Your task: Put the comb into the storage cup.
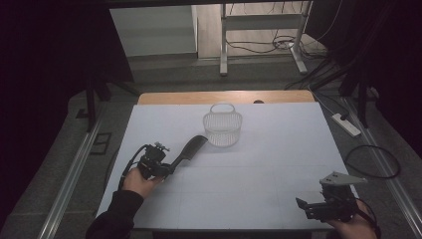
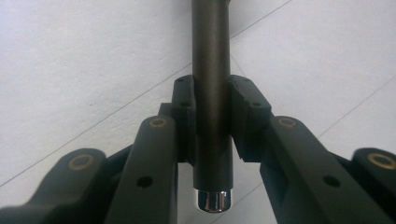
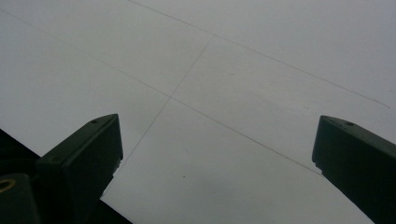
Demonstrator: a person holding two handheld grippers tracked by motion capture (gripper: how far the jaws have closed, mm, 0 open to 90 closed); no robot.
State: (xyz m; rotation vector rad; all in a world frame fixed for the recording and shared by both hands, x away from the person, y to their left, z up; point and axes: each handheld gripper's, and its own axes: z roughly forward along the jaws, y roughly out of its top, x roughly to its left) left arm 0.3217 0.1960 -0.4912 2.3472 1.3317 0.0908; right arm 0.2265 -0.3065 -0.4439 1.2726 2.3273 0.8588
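A black comb with a long handle points up and right toward a small white mesh basket with a loop handle. My left gripper is shut on the comb's handle at the table's left. In the left gripper view the dark round handle runs up between the two pads, and its shiny metal end cap sticks out below them. My right gripper stands open at the front right corner, and in the right gripper view its jaws are wide apart over bare white table.
The white table sheet has a wooden strip along its far edge. Beyond it stand a metal desk frame and floor cables. A power strip and a cable loop lie right of the table.
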